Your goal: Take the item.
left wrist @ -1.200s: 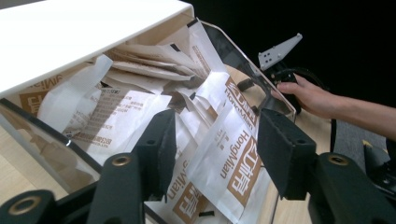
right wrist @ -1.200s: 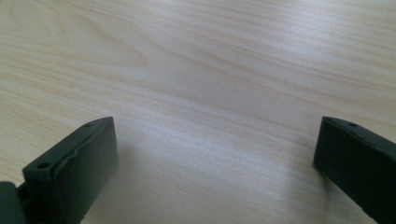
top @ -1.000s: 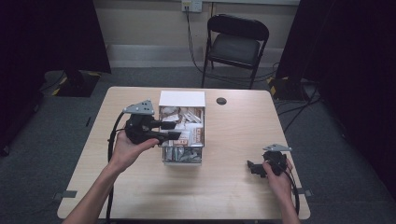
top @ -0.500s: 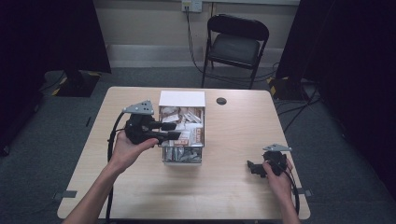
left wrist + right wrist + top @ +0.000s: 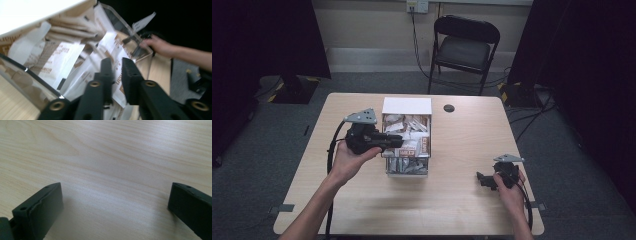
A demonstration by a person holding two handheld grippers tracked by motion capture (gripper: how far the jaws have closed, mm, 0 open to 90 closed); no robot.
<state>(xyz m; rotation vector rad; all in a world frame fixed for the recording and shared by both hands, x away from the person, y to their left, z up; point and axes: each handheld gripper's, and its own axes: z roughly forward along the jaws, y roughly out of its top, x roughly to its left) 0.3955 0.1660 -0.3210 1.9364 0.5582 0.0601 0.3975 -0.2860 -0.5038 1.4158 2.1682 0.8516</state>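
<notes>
Packets (image 5: 409,131) of white and brown paper fill the clear box (image 5: 407,170) at the middle of the surface (image 5: 452,210). My left claw (image 5: 116,72) reaches into that box; its jaws have just been closing and now pinch one white packet (image 5: 113,53). My right claw (image 5: 115,202) rests on bare wood well apart from the box, jaws wide apart. Beyond the box lies a small black disc (image 5: 448,108); a folding chair (image 5: 464,47) stands behind.
</notes>
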